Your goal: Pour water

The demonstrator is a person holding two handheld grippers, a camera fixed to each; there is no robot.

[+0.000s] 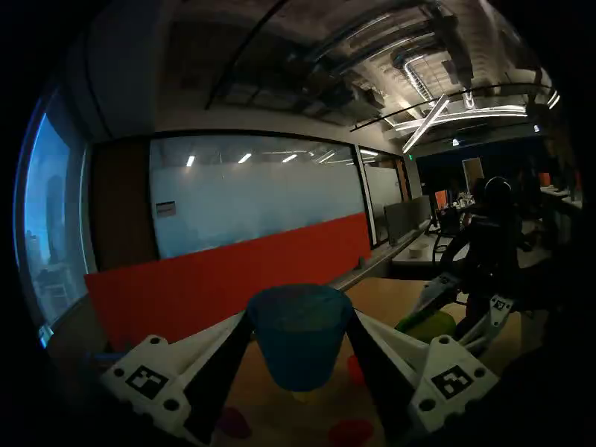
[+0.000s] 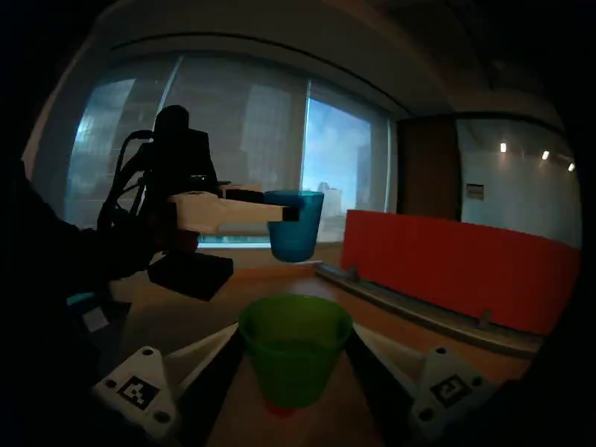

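A wooden surface (image 1: 381, 292) sits beside a red wall panel (image 1: 223, 279) in an office. The left tool (image 1: 299, 326) squeezes a blue plastic cup (image 1: 299, 356) from both sides. The right tool (image 2: 295, 341) squeezes a green plastic cup (image 2: 296, 372). Both cups are upright and apart.

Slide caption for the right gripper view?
Right gripper holds a green plastic cup upright above the wooden table; left gripper holds a blue plastic cup beyond.
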